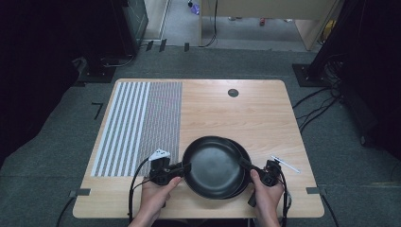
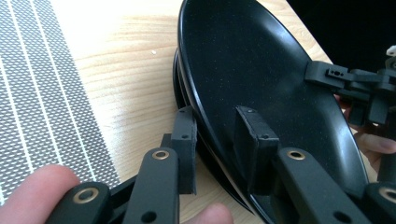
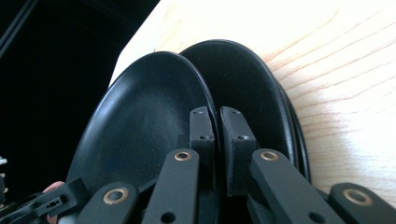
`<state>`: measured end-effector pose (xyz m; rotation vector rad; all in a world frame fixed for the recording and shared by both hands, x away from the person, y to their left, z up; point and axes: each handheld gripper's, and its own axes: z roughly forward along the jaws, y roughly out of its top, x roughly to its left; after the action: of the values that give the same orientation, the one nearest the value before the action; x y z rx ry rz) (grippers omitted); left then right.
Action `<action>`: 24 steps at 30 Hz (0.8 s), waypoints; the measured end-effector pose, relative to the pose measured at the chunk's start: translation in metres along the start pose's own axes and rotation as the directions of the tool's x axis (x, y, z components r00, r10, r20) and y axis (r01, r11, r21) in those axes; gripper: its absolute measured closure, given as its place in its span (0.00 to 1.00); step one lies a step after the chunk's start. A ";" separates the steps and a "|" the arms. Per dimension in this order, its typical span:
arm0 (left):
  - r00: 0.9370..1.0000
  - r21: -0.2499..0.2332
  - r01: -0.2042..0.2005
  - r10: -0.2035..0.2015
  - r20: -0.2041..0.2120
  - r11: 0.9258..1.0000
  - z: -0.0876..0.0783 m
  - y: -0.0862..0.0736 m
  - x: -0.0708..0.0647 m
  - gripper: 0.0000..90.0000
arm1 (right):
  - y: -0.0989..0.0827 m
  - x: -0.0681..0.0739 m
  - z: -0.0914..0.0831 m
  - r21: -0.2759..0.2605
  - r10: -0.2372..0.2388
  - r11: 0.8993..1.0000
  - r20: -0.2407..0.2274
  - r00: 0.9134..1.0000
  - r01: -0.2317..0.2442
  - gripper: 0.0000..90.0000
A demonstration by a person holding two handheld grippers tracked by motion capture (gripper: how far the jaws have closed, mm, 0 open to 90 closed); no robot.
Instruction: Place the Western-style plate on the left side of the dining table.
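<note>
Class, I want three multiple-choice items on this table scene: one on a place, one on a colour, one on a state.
1. Where on the table does the mat lie?
A. left part
B. right part
C. under the plates

2. What colour are the plates?
A. white
B. black
C. red

3. What is the right gripper doing?
A. open, clear of the plates
B. shut on the top plate
C. holding a pen

Key:
1 A, the stripes cover the left part in the high view.
2 B, both visible plates are black.
3 B, its jaws pinch that plate's rim.
</note>
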<state>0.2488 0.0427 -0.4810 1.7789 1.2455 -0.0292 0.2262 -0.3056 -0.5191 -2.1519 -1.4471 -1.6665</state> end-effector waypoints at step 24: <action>1.000 -0.106 0.017 -0.016 0.014 0.994 -0.021 0.037 0.007 0.81 | 0.030 0.046 0.007 -0.040 -0.079 0.996 -0.008 0.997 0.078 0.94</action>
<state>0.2698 0.0601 -0.4480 1.6747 1.2297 0.0153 0.2505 -0.2898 -0.4719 -2.1309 -1.5281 -1.7429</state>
